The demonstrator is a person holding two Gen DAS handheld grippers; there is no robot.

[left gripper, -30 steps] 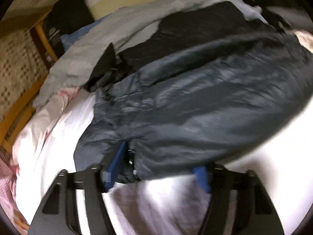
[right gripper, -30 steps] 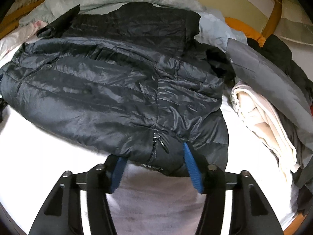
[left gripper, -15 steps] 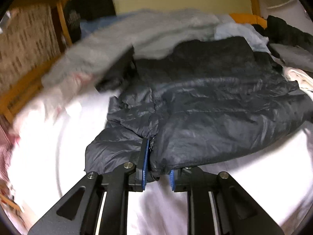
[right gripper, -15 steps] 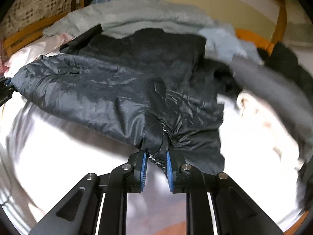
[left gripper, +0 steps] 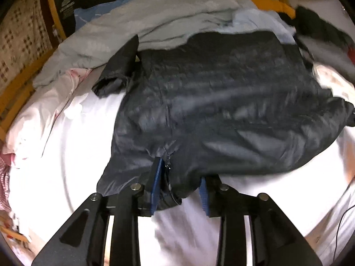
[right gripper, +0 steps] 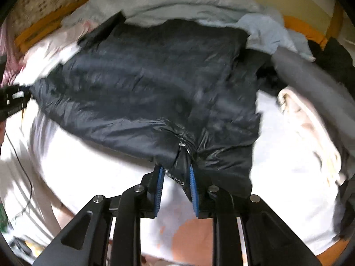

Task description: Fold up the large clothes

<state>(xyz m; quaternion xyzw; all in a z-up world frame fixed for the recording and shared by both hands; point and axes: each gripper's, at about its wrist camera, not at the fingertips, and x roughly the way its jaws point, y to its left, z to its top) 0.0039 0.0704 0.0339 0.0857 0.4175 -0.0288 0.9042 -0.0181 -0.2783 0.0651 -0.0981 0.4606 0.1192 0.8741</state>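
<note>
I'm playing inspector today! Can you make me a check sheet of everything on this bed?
Surface: white bed sheet, partly bare.
Job's things: dark puffer jacket spread out, near hem bunched.
Clutter: grey blanket, pink cloth, cream garment.
Grippers: left gripper and right gripper both have jacket hem between them, jaws opening.
Cables: thin black cable on sheet.
Surroundings: wooden bed frame.
</note>
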